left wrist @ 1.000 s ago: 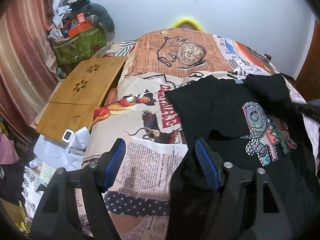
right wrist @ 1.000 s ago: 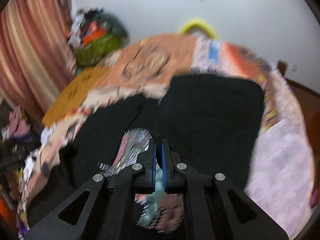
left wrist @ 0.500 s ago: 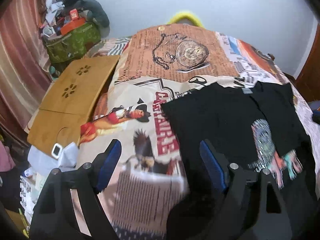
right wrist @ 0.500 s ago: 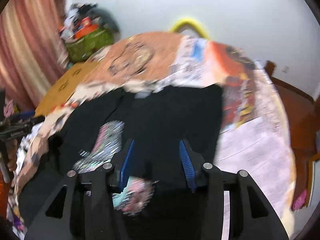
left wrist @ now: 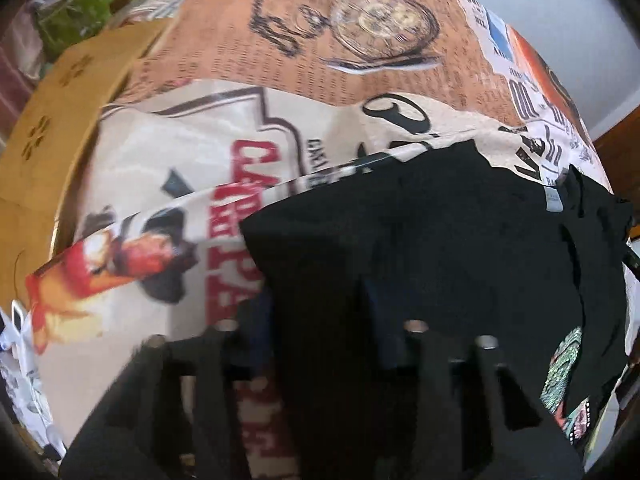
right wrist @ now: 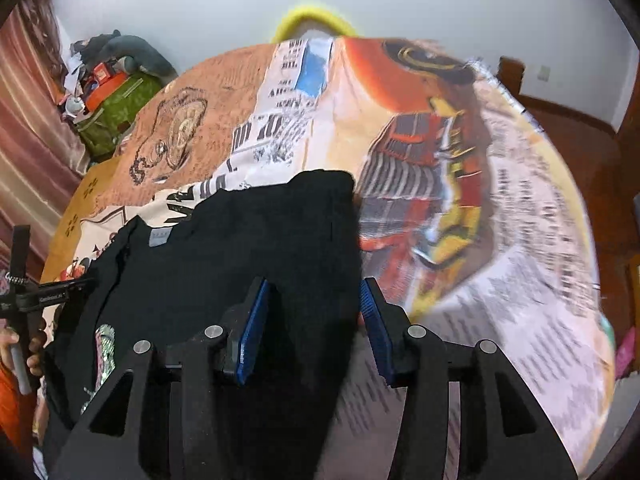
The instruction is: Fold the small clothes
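A small black T-shirt with a sparkly printed motif lies on the printed bedspread. Its right side is folded over the middle, hiding most of the motif. My left gripper is open and low over the shirt's left edge, its fingers straddling the dark fabric; the view is blurred. My right gripper is open over the shirt's right folded edge, blue pads apart and empty. The left gripper's body shows at the left in the right wrist view.
A wooden lap tray lies at the bed's left side. A green bag with clutter stands by the curtain at the back left. A yellow hoop leans on the wall behind the bed. Wooden floor lies to the right.
My right gripper opened, let go of the shirt's right side after folding it over the motif, and drew to the right edge. My left gripper dropped forward onto the shirt's left edge.
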Motion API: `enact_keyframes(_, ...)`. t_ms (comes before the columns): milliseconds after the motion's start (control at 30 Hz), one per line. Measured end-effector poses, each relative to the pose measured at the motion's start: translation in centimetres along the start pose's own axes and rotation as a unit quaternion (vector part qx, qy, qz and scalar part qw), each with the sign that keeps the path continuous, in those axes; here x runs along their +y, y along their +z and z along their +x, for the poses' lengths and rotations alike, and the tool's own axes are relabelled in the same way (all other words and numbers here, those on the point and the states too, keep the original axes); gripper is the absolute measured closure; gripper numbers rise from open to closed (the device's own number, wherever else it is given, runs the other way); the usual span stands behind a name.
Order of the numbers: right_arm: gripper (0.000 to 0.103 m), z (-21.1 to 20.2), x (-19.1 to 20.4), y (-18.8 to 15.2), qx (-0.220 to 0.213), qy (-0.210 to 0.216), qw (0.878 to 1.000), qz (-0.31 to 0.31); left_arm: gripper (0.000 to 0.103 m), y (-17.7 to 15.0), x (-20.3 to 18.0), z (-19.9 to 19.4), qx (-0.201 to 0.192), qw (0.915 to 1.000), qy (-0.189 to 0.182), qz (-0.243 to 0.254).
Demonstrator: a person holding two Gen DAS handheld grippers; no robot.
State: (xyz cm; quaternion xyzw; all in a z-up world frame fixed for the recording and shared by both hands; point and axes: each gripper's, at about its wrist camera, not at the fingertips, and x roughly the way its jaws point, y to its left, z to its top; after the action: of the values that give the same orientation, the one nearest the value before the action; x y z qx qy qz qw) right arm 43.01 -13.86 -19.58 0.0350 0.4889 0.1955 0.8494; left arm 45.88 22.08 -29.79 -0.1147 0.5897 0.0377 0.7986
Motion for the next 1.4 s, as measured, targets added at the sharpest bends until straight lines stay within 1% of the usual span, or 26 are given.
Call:
enact_keyframes(33,0.073,0.2,0.2,0.1,-0.006,0.000,1.000,-0.001,0.087,0.2,-0.5,0.0,0.002,1.0000,0.003,0.006)
enact_keyframes(67,0.089,0.0,0.2,0.2,-0.007,0.000,1.000,-0.002,0.094,0.3,-1.0,-0.1,0.001,0.9999,0.009,0.011)
enact_keyframes(100,0.094,0.0,0.2,0.3,-0.007,0.003,1.000,0.001,0.094,0.4,-1.4,-0.4,-0.003,0.9997,0.016,0.016)
enact_keyframes(167,0.096,-0.3,0.3,0.4,-0.015,0.001,1.000,0.002,0.095,0.1,-2.7,-1.6,-0.033,0.9976,0.043,0.043)
enact_keyframes(233,0.097,-1.2,0.6,0.5,-0.032,-0.012,0.999,-0.012,0.095,-0.1,-4.1,-3.2,-0.059,0.9949,0.053,0.062)
enact_keyframes(267,0.097,-1.4,0.4,0.8,-0.037,-0.015,0.999,-0.015,0.095,-0.1,-5.0,-4.1,-0.076,0.9923,0.065,0.074)
enact_keyframes(333,0.097,-2.6,0.2,1.7,-0.050,-0.021,0.998,-0.018,0.096,0.0,-6.8,-5.6,-0.107,0.9843,0.101,0.097)
enact_keyframes(367,0.098,-2.8,0.1,2.1,-0.054,-0.022,0.998,-0.019,0.096,0.3,-7.9,-6.5,-0.123,0.9803,0.111,0.107)
enact_keyframes(433,0.098,-3.7,-0.1,3.2,-0.065,-0.029,0.997,-0.024,0.096,1.0,-8.9,-7.6,-0.143,0.9766,0.118,0.110)
enact_keyframes(500,0.098,-4.4,0.0,4.2,-0.078,-0.039,0.996,-0.029,0.096,1.8,-10.3,-9.2,-0.179,0.9697,0.124,0.110)
enact_keyframes(567,0.098,-4.9,-0.1,5.2,-0.092,-0.046,0.994,-0.035,0.096,2.7,-11.1,-10.0,-0.202,0.9646,0.128,0.111)
enact_keyframes(633,0.098,-5.1,-0.2,6.0,-0.102,-0.049,0.993,-0.035,0.096,3.7,-11.3,-9.8,-0.204,0.9649,0.128,0.106)
enact_keyframes(733,0.098,-4.1,-0.7,6.8,-0.107,-0.068,0.991,-0.032,0.095,5.2,-10.9,-8.1,-0.184,0.9694,0.138,0.086)
enact_keyframes(800,0.096,-3.0,-1.0,6.8,-0.096,-0.071,0.992,-0.030,0.090,5.9,-10.1,-6.1,-0.160,0.9733,0.144,0.081)
enact_keyframes(900,0.093,-1.1,-1.4,6.0,-0.067,-0.078,0.994,-0.031,0.085,5.4,-8.9,-3.5,-0.124,0.9770,0.154,0.080)
enact_keyframes(933,0.088,-0.9,-1.5,5.6,-0.061,-0.081,0.994,-0.034,0.084,5.0,-8.7,-3.1,-0.117,0.9775,0.156,0.079)
enact_keyframes(967,0.080,-0.9,-1.7,5.2,-0.057,-0.081,0.994,-0.034,0.082,4.6,-8.2,-2.9,-0.109,0.9793,0.154,0.075)
enact_keyframes(1000,0.077,-1.1,-1.8,4.7,-0.056,-0.078,0.995,-0.033,0.077,4.2,-7.9,-2.9,-0.105,0.9809,0.148,0.070)
enact_keyframes(1033,0.073,-1.5,-1.9,4.1,-0.057,-0.070,0.995,-0.033,0.075,3.8,-7.5,-3.3,-0.102,0.9834,0.136,0.063)
enact_keyframes(1067,0.072,-2.0,-1.9,3.7,-0.058,-0.065,0.996,-0.035,0.072,3.2,-7.2,-3.9,-0.102,0.9858,0.121,0.057)
enact_keyframes(1133,0.071,-3.4,-1.8,2.5,-0.057,-0.054,0.996,-0.040,0.066,2.1,-6.8,-5.6,-0.111,0.9865,0.107,0.054)
enact_keyframes(1200,0.065,-5.4,-1.6,1.2,-0.058,-0.044,0.996,-0.048,0.050,0.5,-6.7,-7.8,-0.128,0.9842,0.106,0.062)
enact_keyframes(1267,0.058,-7.8,-1.4,-0.2,-0.071,-0.037,0.995,-0.057,0.044,-1.4,-6.6,-10.3,-0.145,0.9812,0.105,0.072)
enact_keyframes(1333,0.055,-10.3,-1.1,-1.8,-0.080,-0.033,0.994,-0.070,0.042,-3.6,-6.3,-12.7,-0.154,0.9789,0.108,0.080)
enact_keyframes(1367,0.051,-11.4,-1.0,-2.5,-0.084,-0.032,0.993,-0.075,0.039,-4.5,-6.1,-13.6,-0.157,0.9784,0.106,0.082)
enact_keyframes(1400,0.049,-12.2,-0.9,-3.1,-0.089,-0.032,0.992,-0.078,0.035,-5.6,-5.8,-14.5,-0.159,0.9782,0.104,0.084)
